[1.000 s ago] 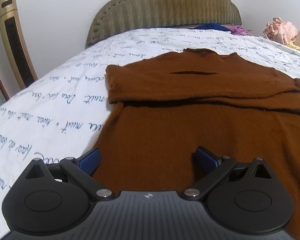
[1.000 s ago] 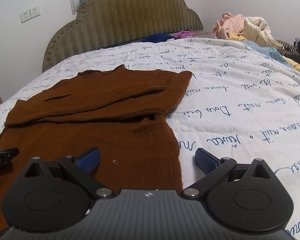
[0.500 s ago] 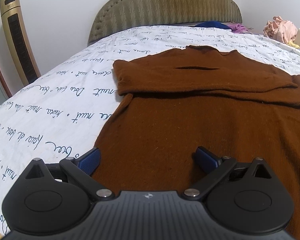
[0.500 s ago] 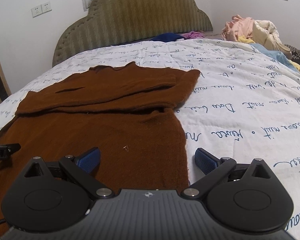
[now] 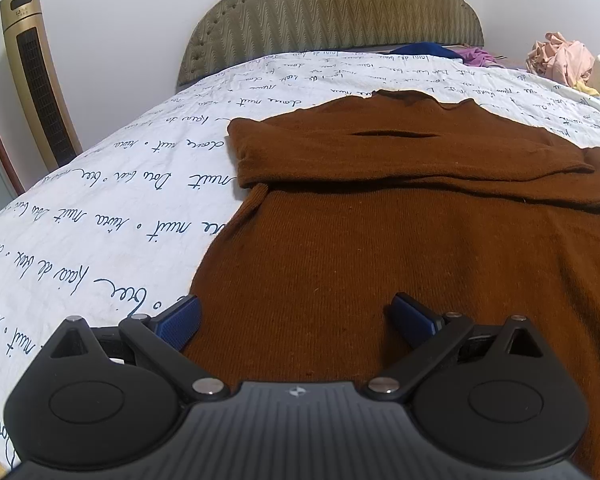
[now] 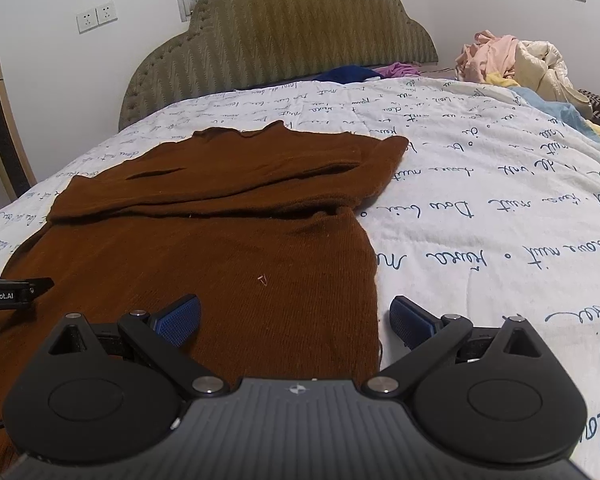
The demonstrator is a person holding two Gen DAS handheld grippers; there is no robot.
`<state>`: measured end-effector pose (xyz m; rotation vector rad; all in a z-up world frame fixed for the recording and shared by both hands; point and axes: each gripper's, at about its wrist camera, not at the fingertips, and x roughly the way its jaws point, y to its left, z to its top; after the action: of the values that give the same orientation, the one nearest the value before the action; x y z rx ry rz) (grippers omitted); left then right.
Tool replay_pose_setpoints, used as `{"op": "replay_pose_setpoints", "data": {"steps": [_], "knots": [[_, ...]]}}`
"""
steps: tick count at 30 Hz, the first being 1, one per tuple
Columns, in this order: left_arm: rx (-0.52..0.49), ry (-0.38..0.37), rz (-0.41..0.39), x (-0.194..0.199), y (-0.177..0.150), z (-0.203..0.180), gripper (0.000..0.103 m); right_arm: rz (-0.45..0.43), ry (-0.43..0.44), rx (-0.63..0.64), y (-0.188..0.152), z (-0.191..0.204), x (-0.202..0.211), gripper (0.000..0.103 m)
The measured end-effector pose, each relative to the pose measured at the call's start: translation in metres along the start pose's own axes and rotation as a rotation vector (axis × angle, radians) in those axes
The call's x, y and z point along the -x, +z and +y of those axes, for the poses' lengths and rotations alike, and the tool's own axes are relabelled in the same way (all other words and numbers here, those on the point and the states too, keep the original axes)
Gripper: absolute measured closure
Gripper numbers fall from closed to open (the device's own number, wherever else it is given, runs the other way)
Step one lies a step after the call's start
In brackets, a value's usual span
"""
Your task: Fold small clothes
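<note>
A brown knit sweater lies flat on the bed, its sleeves folded across the chest; it also shows in the right wrist view. My left gripper is open over the sweater's near left edge, with its left fingertip over the sheet. My right gripper is open over the sweater's near right edge, its right fingertip over the sheet. The tip of the left gripper shows at the left of the right wrist view. Both are empty.
The bed has a white sheet with blue script and an olive padded headboard. A heap of clothes lies at the far right. A gold tower fan stands left of the bed.
Both grippers have drawn back toward the near hem of the sweater, the right one shifting a little rightward. Their jaws stay open.
</note>
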<state>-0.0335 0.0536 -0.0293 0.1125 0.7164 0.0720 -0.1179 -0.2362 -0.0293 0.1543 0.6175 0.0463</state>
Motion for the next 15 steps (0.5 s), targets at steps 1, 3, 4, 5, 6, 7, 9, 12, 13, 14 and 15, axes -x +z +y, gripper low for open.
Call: {"op": "replay_pose_setpoints", "data": {"steps": [1,3,4,5,6,7,9,12,13,14,15], "knots": [[0.0,0.001,0.0,-0.0002,0.0,-0.0003,0.001,0.0,0.002,-0.001,-0.0002,-0.0002,0.0004,0.004],[-0.001,0.001,0.0,-0.0004,-0.0001,-0.0005,0.001,0.001,0.003,-0.004,-0.0012,-0.0007,0.0006,0.004],[-0.001,0.002,-0.001,-0.0006,-0.0004,-0.0005,0.001,0.002,0.004,-0.005,-0.0015,-0.0009,0.0004,0.004],[-0.002,0.002,-0.002,-0.0008,-0.0009,-0.0006,0.001,0.003,0.004,-0.006,-0.0016,-0.001,0.0001,0.004],[-0.002,0.002,-0.002,-0.0006,-0.0012,-0.0004,0.001,0.005,0.004,-0.006,-0.0018,-0.0012,0.0,0.004],[-0.001,0.002,-0.002,-0.0008,-0.0012,-0.0003,0.001,0.005,0.004,-0.006,-0.0019,-0.0012,-0.0002,0.004],[0.0,0.001,-0.002,-0.0006,-0.0017,-0.0006,0.001,0.005,0.004,-0.006,-0.0017,-0.0014,-0.0003,0.004],[0.0,0.002,-0.003,-0.0006,-0.0019,-0.0005,0.001,0.007,0.004,-0.008,-0.0024,-0.0011,-0.0006,0.003],[-0.001,0.002,-0.003,-0.0007,-0.002,-0.0008,0.001,0.009,0.004,-0.008,-0.0024,-0.0011,-0.0007,0.003],[-0.002,0.003,-0.004,-0.0007,-0.0023,-0.0011,0.001,0.009,0.004,-0.007,-0.0028,-0.0011,-0.001,0.003],[-0.002,0.003,-0.004,-0.0007,-0.0023,-0.001,0.001,0.01,0.004,-0.007,-0.0028,-0.0011,-0.0011,0.003]]}}
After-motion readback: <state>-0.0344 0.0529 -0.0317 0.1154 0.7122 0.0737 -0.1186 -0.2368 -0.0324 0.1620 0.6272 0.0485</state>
